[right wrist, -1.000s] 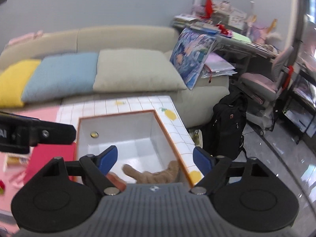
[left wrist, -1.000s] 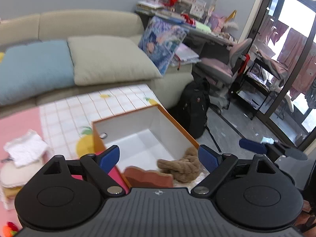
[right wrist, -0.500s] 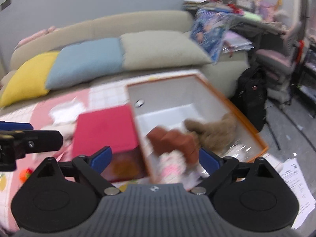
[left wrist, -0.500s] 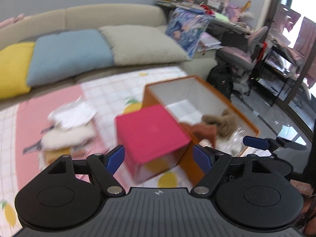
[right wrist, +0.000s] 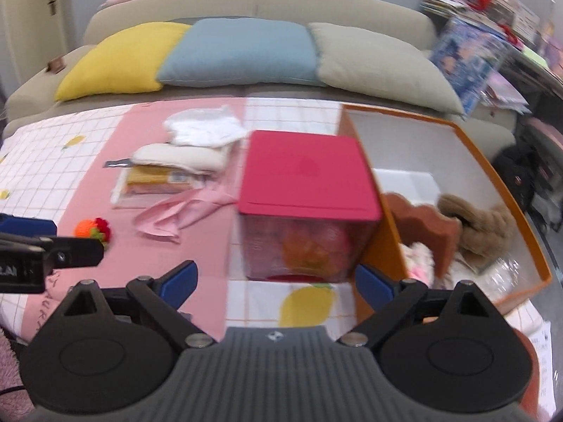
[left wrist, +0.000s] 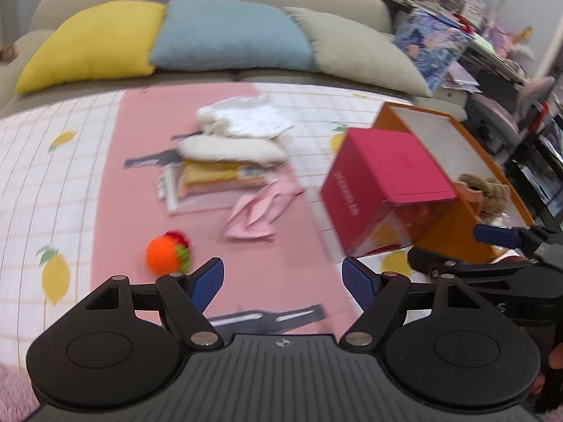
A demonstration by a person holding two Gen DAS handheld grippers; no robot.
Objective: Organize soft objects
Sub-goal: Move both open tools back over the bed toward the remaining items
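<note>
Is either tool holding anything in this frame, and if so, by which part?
Nothing is held. The left tool and the right tool are both open, with only the mat showing between their fingers.

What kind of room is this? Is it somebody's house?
Most likely a living room in a home. There is a beige sofa with a yellow cushion, a table with a lemon-print cloth, and a cluttered desk beside the sofa.
</note>
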